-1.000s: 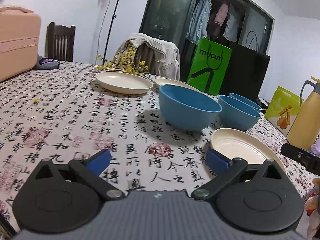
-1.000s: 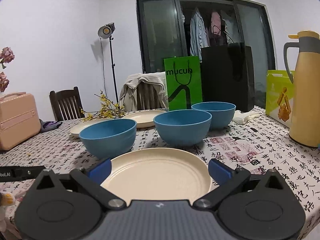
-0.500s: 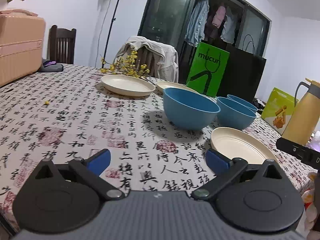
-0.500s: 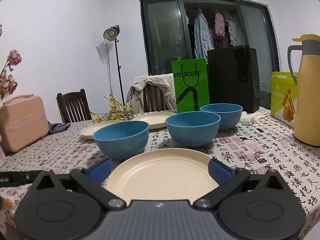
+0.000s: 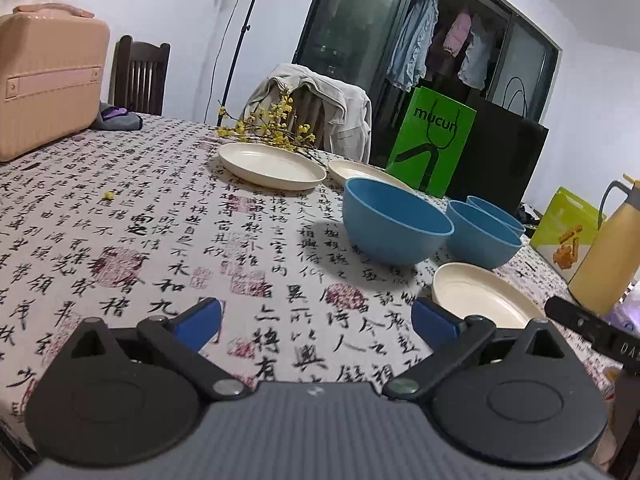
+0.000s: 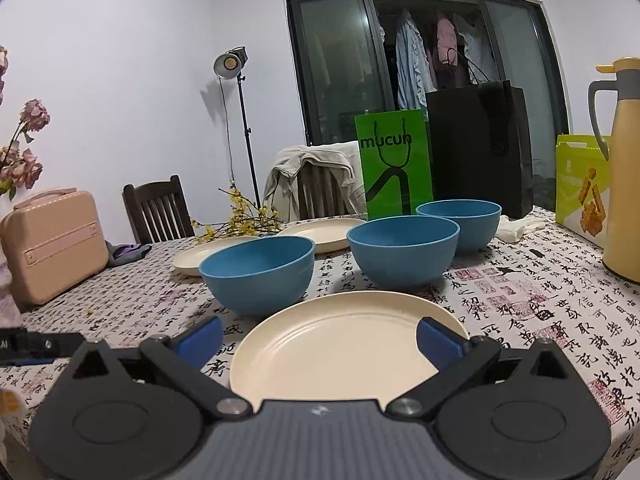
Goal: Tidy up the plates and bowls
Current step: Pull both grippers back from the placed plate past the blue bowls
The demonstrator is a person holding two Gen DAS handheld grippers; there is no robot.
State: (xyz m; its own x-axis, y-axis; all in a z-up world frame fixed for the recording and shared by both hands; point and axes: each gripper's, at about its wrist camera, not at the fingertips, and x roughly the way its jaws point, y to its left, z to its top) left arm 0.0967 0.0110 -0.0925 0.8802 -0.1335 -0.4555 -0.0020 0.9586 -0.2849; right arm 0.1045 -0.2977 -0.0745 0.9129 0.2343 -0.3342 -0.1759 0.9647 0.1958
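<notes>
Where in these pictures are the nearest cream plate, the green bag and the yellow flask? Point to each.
Nearest plate (image 6: 340,354), right wrist view, on its flat centre.
Green bag (image 6: 394,168), right wrist view, on its printed front.
Yellow flask (image 5: 604,252), left wrist view, on its body.

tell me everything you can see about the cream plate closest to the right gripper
The nearest cream plate is round and shallow, with a raised rim and faint concentric rings inside; it looks like matte plastic or composite. It is empty and lies flat on the calligraphy-print tablecloth, in front of two blue bowls, apart from both. The open right gripper hangs low over its near edge, one blue finger to each side; contact cannot be told. The left wrist view shows it too.
</notes>
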